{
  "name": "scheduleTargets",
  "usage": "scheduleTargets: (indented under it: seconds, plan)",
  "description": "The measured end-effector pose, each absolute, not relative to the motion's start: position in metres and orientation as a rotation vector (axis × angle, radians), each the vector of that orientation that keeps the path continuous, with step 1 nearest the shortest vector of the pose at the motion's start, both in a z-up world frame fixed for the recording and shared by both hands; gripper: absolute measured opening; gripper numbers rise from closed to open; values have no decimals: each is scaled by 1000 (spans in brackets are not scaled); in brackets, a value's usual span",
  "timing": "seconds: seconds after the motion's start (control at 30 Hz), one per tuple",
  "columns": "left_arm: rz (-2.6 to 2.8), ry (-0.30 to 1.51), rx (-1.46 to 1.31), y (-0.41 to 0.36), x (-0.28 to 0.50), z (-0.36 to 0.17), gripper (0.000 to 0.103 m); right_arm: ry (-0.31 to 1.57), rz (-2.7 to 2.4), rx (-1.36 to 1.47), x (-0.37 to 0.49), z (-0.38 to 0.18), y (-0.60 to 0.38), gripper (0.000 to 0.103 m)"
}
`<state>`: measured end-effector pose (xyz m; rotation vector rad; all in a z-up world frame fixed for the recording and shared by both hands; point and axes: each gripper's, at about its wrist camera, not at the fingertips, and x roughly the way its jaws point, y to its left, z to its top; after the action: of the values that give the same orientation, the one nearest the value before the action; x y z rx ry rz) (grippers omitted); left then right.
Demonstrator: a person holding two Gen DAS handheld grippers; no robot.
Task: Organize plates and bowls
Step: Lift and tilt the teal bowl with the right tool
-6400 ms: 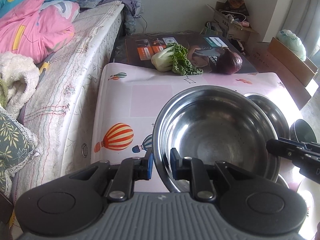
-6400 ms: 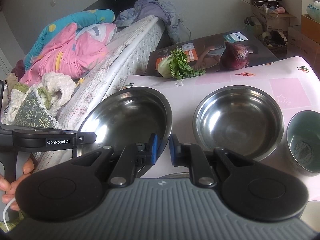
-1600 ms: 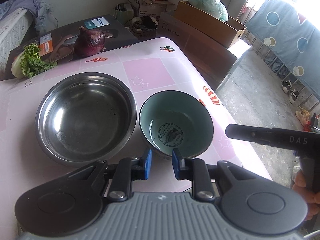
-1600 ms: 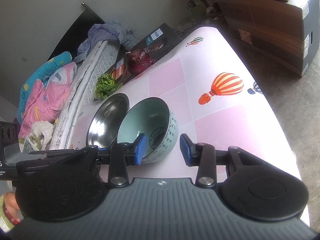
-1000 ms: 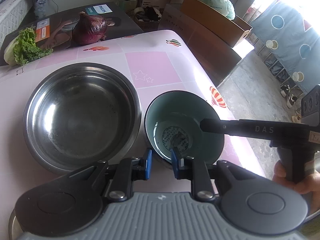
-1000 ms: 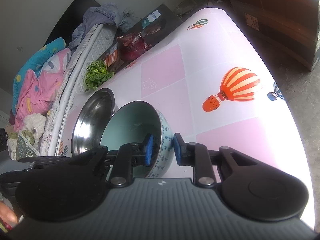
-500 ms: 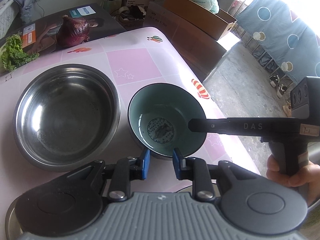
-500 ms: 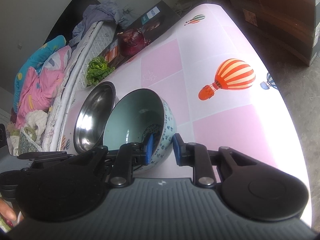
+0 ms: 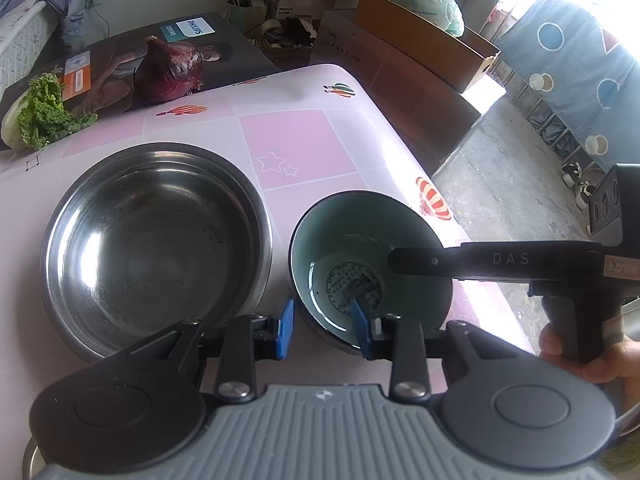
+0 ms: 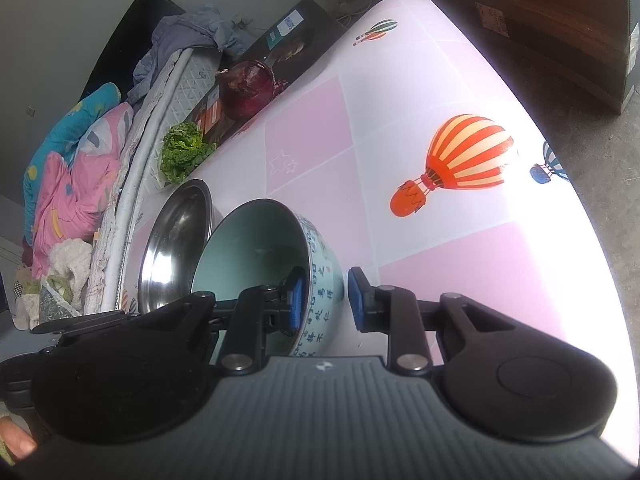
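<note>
— Where is the green ceramic bowl (image 9: 370,256)?

— On the pink table (image 9: 296,148), just right of the steel bowl (image 9: 154,240).

— The left gripper (image 9: 323,326)?

— Its jaws have just been opening. They straddle the bowl's near rim, pads clear.

— And the right gripper (image 10: 323,300)?

— Its jaws have eased apart too; they straddle the bowl's right wall without pressing it.

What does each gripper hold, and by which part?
Nothing. The left gripper and right gripper each straddle the rim of the bowl without pinching; the left one's jaws have just been opening.
</note>
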<state>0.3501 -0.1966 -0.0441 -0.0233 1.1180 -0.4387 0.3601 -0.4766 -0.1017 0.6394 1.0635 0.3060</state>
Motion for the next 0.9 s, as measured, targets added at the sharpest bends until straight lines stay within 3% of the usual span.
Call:
scheduleTargets:
  seconds: [0.37, 0.47, 0.9]
  plan:
    - [-426, 1157, -12, -200, 365, -58, 32, 1070, 329, 635, 363, -105, -473, 23]
    - [-428, 1168, -16, -200, 366, -61, 26, 1072, 330, 626, 364, -104, -472, 22]
    - [-443, 1157, 11, -200, 362, -56, 25, 1071, 338, 581, 362, -100, -464, 21]
